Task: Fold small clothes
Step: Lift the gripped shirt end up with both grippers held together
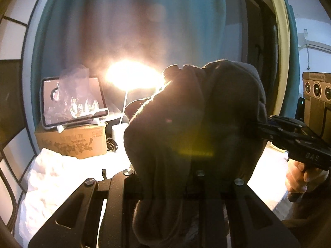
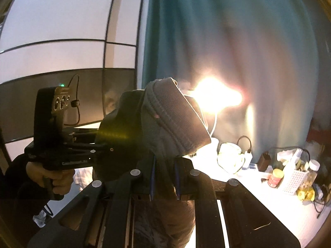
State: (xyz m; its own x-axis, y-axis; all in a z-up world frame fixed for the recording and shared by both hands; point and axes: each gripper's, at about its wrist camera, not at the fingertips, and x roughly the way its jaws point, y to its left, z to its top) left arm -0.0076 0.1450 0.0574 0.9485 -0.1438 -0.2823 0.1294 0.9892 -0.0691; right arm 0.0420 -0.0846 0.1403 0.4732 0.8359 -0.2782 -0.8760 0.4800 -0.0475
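Between the black fingers [image 2: 163, 175] hangs a grey-brown ribbed garment [image 2: 175, 122] with paler stitch lines, though glare may skew its tone. Beyond the fingers, a teal curtain [image 2: 206, 31] and white-glowing lamp [image 2: 217, 97]. Right of them, a red jar [image 2: 276, 177] beside a white perforated basket [image 2: 294, 179].

Each view looks forward along its own gripper's fingers, nearly level, toward a teal curtain [image 1: 128, 20] and a glaring desk lamp [image 1: 134, 75]. The left wrist view sits tight behind the dark knit garment [image 1: 196, 119] and catches the right gripper [image 1: 255, 126] at its right edge. The right wrist view, equally close, catches the left gripper [image 2: 103, 144] at its left. Both share garment, lamp and curtain.
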